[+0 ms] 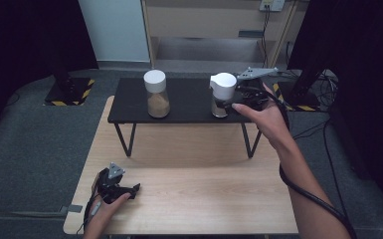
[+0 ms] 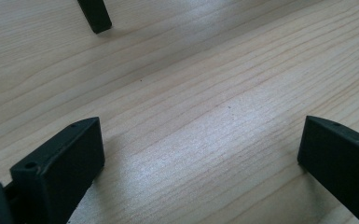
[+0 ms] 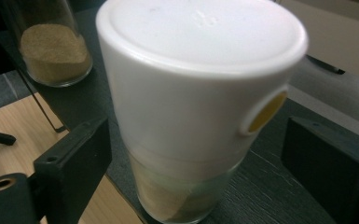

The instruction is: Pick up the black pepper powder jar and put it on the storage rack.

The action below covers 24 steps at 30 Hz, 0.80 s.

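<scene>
Straddling white-capped jar (image 3: 200, 116) on black shelf (image 1: 189, 99) with right gripper (image 3: 196, 154), jaws spread, not touching. Resting left gripper (image 2: 200, 154) on table (image 1: 189, 199) below shelf, jaws spread, empty.

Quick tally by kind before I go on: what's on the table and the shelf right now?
Jars with white caps: 2, one and another, both on the shelf
Black shelf: 1
Grippers: 2, left gripper and right gripper
Total: 5

Wooden table (image 1: 189, 194), black shelf (image 1: 189, 99) on it, two jars (image 1: 156, 94)
</scene>
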Available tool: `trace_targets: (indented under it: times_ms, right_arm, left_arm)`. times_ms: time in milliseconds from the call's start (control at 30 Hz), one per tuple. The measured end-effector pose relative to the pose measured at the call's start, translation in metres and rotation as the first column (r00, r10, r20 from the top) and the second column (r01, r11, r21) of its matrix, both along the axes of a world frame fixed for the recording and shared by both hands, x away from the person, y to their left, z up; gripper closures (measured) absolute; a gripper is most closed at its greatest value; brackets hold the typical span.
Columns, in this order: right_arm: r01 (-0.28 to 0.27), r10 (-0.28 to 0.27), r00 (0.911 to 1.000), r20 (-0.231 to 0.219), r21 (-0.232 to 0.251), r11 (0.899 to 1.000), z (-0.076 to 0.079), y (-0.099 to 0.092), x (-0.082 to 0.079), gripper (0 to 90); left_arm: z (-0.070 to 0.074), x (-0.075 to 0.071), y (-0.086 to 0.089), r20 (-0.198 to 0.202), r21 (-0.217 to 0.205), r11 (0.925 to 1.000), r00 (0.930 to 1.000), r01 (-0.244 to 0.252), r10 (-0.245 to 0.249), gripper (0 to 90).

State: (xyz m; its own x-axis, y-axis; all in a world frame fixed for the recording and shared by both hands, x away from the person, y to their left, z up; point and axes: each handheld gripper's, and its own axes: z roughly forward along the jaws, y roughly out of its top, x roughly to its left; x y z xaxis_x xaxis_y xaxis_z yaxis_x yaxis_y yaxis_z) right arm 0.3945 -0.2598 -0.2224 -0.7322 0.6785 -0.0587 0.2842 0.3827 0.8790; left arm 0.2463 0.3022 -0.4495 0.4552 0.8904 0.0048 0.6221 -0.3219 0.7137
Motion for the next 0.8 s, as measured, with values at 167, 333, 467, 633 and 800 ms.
trace_targets:
  times_ms: [167, 333, 467, 633, 800]
  right_arm:
    - [-0.008, 0.008, 0.9998, 0.017, -0.009, 1.0, 0.001, -0.003, -0.006, 6.5]
    - [-0.008, 0.009, 0.9996, 0.025, -0.005, 1.0, 0.003, -0.006, -0.01, 5.9]
    - [-0.004, 0.004, 0.9997, 0.023, -0.003, 1.0, 0.005, -0.008, -0.014, 5.5]
    - [-0.004, 0.004, 0.9996, 0.026, -0.008, 1.0, 0.007, -0.009, -0.019, 4.8]
    - [-0.001, 0.001, 0.9998, 0.019, -0.006, 1.0, 0.007, -0.01, -0.019, 4.5]
  left_arm:
    - [0.0, 0.0, 0.0, 0.0, 0.0, 1.0, 1.0, 0.0, 0.0, 0.0]
    - [0.0, 0.0, 0.0, 0.0, 0.0, 1.0, 1.0, 0.0, 0.0, 0.0]
    - [0.0, 0.0, 0.0, 0.0, 0.0, 1.0, 1.0, 0.0, 0.0, 0.0]
    - [0.0, 0.0, 0.0, 0.0, 0.0, 1.0, 1.0, 0.0, 0.0, 0.0]
    - [0.0, 0.0, 0.0, 0.0, 0.001, 1.0, 1.0, 0.0, 0.0, 0.0]
